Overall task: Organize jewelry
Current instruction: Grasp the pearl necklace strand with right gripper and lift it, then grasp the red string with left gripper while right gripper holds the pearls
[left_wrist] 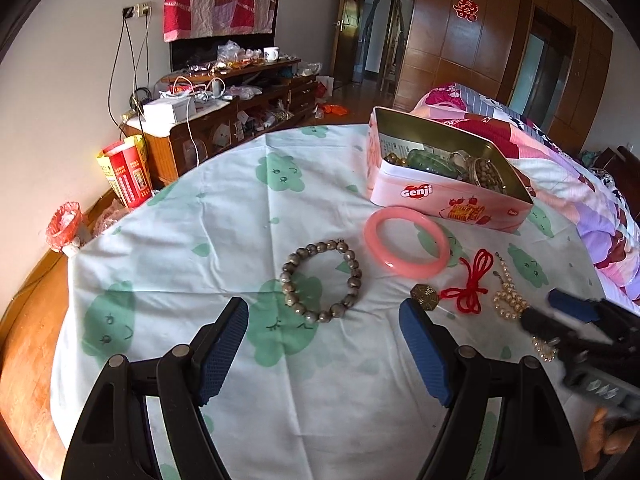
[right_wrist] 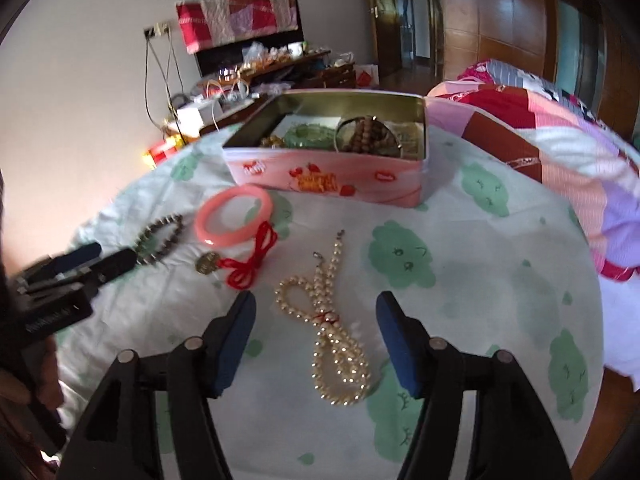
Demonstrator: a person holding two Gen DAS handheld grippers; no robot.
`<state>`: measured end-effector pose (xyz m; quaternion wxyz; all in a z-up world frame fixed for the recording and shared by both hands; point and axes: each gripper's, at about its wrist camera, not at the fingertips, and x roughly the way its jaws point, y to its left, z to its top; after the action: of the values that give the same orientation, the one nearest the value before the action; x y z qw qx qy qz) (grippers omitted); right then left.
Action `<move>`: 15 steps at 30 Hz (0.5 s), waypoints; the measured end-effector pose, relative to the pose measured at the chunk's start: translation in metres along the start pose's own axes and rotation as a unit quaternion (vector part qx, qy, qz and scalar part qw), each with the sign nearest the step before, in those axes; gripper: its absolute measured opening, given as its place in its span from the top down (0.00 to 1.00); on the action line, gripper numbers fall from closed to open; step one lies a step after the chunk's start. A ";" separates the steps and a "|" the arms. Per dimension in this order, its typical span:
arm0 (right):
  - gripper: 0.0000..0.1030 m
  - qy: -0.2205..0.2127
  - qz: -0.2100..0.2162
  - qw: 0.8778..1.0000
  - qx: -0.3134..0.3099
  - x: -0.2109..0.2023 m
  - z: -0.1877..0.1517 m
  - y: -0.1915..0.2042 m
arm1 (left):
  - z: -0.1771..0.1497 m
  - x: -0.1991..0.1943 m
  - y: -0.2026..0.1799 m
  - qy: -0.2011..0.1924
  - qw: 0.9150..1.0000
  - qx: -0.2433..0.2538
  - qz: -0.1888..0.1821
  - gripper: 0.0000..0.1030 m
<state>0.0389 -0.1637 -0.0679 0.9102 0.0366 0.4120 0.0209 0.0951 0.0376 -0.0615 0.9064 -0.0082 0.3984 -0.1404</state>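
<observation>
A pink tin point(left_wrist: 440, 196) point(right_wrist: 320, 176) stands open at the back of the table with beads and green jewelry inside. In front of it lie a pink bangle point(left_wrist: 408, 268) point(right_wrist: 202, 216), a grey bead bracelet point(left_wrist: 355, 280) point(right_wrist: 160, 236), a red cord point(left_wrist: 474, 280) point(right_wrist: 256, 256) with a brass pendant point(left_wrist: 425, 297) point(right_wrist: 208, 263), and a pearl necklace point(left_wrist: 506, 300) point(right_wrist: 340, 360). My left gripper point(left_wrist: 322, 308) point(right_wrist: 118, 253) is open just short of the bead bracelet. My right gripper point(right_wrist: 316, 298) point(left_wrist: 548, 312) is open, its fingers astride the pearl necklace without pressing it.
A white cloth with green prints point(left_wrist: 224, 216) covers the round table. A bed with a patchwork quilt point(right_wrist: 560, 152) borders the right side. A cluttered wooden cabinet point(left_wrist: 224, 120) and a red box point(left_wrist: 126, 172) stand beyond the table's far left edge.
</observation>
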 end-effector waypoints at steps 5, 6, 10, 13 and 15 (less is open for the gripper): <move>0.69 0.039 -0.021 0.999 -0.025 0.022 -0.001 0.005 | 0.003 -0.001 -0.025 -0.001 0.998 0.019 -0.057 0.24; 0.79 0.045 -0.031 0.998 -0.037 0.022 -0.001 0.006 | 0.004 -0.001 -0.033 -0.001 0.997 0.028 -0.069 0.24; 0.86 0.037 -0.023 0.999 -0.001 0.011 -0.004 -0.011 | 0.008 0.004 -0.061 0.002 0.994 0.053 -0.098 0.24; 0.91 -0.006 -0.005 0.999 0.043 -0.011 -0.006 -0.029 | 0.012 0.011 -0.077 0.002 0.991 0.066 -0.113 0.37; 0.91 -0.019 -0.002 0.998 0.061 -0.019 -0.005 -0.037 | 0.015 0.018 -0.083 0.017 0.989 0.065 -0.129 0.43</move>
<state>0.0222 -0.2012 -0.0600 0.9139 0.0915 0.3954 -0.0071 0.0969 -0.0484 -0.0543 0.8723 0.0018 0.3991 -0.2824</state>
